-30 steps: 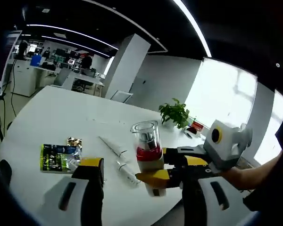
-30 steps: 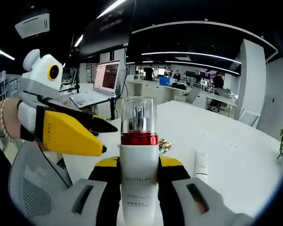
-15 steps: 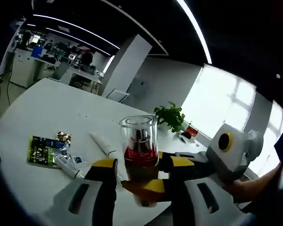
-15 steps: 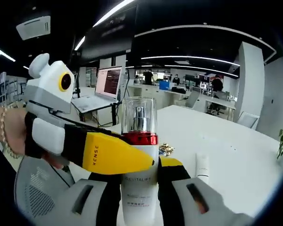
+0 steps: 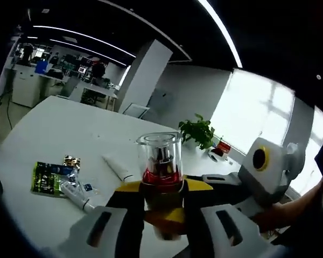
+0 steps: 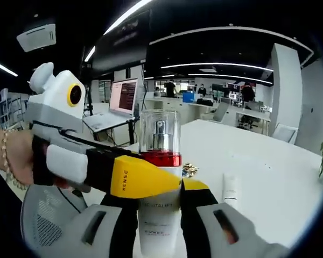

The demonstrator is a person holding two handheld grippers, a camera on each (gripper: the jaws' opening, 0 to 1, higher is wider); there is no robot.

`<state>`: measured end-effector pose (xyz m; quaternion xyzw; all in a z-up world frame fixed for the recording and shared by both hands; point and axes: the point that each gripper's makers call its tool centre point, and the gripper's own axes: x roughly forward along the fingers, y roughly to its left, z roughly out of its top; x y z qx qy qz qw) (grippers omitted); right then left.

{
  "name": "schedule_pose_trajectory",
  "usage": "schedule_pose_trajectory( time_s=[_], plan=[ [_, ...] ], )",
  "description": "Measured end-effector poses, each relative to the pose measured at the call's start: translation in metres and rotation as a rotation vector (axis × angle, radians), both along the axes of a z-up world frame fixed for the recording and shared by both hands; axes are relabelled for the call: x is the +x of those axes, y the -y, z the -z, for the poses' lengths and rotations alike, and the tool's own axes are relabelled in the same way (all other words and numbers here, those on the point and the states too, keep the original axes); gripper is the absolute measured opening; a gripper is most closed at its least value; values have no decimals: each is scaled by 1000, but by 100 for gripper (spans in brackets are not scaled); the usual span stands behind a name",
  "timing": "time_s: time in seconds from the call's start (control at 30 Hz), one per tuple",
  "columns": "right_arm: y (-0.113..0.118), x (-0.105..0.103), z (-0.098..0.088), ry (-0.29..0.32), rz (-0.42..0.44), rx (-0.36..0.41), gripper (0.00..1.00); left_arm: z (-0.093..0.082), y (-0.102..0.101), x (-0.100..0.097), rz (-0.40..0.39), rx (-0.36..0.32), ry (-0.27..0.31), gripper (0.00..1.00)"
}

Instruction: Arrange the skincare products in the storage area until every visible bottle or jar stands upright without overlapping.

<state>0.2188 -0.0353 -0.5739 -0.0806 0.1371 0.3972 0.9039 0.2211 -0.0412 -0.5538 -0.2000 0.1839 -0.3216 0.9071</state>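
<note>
The white surface [image 5: 59,134] spreads out wide under both views, a big round-edged top in an open office. Up above it, lifted clear, is the pump bottle [image 6: 159,177]: white body, red collar, clear cap, standing upright in mid-air between both tools.

In the right gripper view, the right hand-held gripper [image 6: 159,207] has its two jaws pressed against the bottle's white body, one each side, clamped firmly on it. Coming in from the left of that same view, the left hand-held gripper [image 6: 151,183] lays a yellow jaw across the bottle just under the red collar, with a hand [image 6: 13,161] wearing a bracelet behind it.

Switch to the left gripper view and the bottle [image 5: 160,172] sits right between the left hand-held gripper's [image 5: 161,201] yellow-tipped jaws; they flank it closely at the collar, touching or very nearly so, and I cannot tell for certain that they grip. The right hand-held gripper [image 5: 226,185] reaches in from the right below the bottle.

Down on the surface, well left of the bottle, a green sachet [image 5: 46,177] lies flat, a white tube [image 5: 75,192] lies beside it, and another white tube [image 5: 116,166] lies a little further back. A small gold wrapper [image 5: 71,160] sits just behind the sachet. At the far edge, a potted plant [image 5: 198,130].
</note>
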Motion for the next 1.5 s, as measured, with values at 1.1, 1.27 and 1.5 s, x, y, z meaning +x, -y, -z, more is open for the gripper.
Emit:
schedule_pose_trajectory(
  time_s=[1.1, 1.27, 1.5],
  plan=[
    [65, -45, -28, -44, -644, 149, 30, -41, 93, -37, 651, 140, 256, 21],
    [77, -35, -2, -1, -573, 30, 29, -16, 105, -37, 723, 242, 266, 22],
    [87, -40, 52, -32, -536, -97, 29, 38, 120, -42, 773, 320, 202, 22]
  ],
)
